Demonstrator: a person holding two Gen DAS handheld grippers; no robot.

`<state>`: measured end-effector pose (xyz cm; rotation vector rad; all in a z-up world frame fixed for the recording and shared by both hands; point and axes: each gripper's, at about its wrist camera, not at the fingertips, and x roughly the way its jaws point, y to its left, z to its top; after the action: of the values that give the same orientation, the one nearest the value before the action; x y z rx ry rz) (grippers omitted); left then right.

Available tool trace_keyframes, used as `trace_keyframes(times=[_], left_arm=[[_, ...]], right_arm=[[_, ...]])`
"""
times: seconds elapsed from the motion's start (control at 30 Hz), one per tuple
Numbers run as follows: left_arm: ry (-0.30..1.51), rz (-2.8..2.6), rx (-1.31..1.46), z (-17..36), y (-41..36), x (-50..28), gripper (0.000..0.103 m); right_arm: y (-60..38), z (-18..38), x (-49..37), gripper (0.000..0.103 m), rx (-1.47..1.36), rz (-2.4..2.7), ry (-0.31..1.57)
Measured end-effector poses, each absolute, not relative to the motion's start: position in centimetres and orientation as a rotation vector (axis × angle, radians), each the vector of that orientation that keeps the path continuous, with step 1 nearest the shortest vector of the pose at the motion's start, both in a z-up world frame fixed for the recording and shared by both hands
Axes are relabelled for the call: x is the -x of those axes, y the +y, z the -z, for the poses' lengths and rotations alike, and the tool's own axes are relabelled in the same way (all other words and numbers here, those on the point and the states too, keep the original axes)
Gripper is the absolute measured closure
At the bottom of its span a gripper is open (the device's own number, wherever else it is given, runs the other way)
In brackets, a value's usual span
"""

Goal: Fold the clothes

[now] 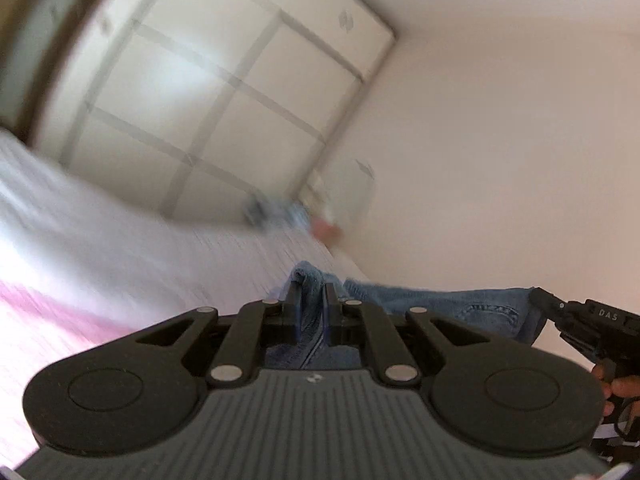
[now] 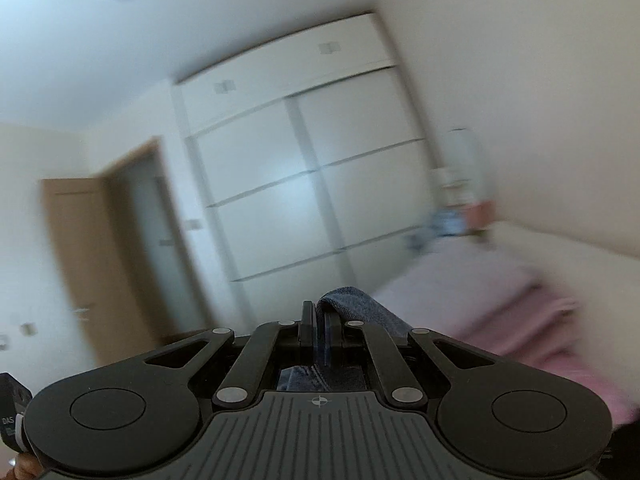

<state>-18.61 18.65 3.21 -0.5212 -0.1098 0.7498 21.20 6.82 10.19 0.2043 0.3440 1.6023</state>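
Observation:
My left gripper [image 1: 312,300] is shut on the blue jeans [image 1: 440,300], whose denim is pinched between the fingers and stretches right to my right gripper [image 1: 538,300], which grips the other end. In the right wrist view my right gripper [image 2: 319,318] is shut on a fold of the dark blue denim [image 2: 360,304] that drapes over the right finger. Both grippers hold the jeans up in the air above the bed. Both views are blurred by motion.
A bed with a white and pink cover [image 1: 100,248] lies below, also in the right wrist view [image 2: 500,300]. A pile of clothes [image 1: 280,212] sits at its far end. A white wardrobe [image 2: 300,168] and a wooden door [image 2: 80,260] stand behind.

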Motion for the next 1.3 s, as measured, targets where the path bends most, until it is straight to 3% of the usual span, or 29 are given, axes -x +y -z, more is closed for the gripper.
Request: trace_keyframes(times=[0.23,0.4,0.5,0.6,0.73,0.83,0.97,1.23,1.3], left_arm=[[-0.277,-0.865,0.261,-15.9,19.6,32.7,0.103],[-0.291,-0.835,0.196,-21.7,21.7,35.1,0.103],[-0.082,-0.891,0.368,-19.2,24.7,33.6,0.101],[0.231,-0.992,0.575,-12.5,26.2,32.3,0.099],[0.657,-1.174,0.649,-1.3,21.9,32.1,0.099],[0.875,-1.248,0.758,6.2,15.8,32.8,0.098],[0.963,-1.280,0.919,11.5,6.8,36.0,0.095],[0.927,-1.322,0.838,9.8,-2.0,31.7,0.073],[0.923,-1.343,0.822,10.4,-3.9,31.0,0.072]], right_arm=[[13.3,-16.9,-7.9,0.102,-0.351,-1.803,0.251],[16.7,-19.1,-1.4,0.102,-0.289,-1.766,0.249],[20.4,-16.9,0.4,0.101,-0.032,-1.636,0.458],[23.5,-11.2,1.4,0.086,0.360,-1.495,0.748],[18.3,-4.7,3.5,0.076,0.580,-1.492,0.687],[11.8,0.0,5.4,0.075,0.724,-1.570,0.645],[3.2,6.3,8.0,0.075,0.919,-1.667,0.583],[-1.3,11.0,8.6,0.074,1.051,-1.778,0.542],[-2.5,11.1,8.5,0.074,1.054,-1.792,0.555]])
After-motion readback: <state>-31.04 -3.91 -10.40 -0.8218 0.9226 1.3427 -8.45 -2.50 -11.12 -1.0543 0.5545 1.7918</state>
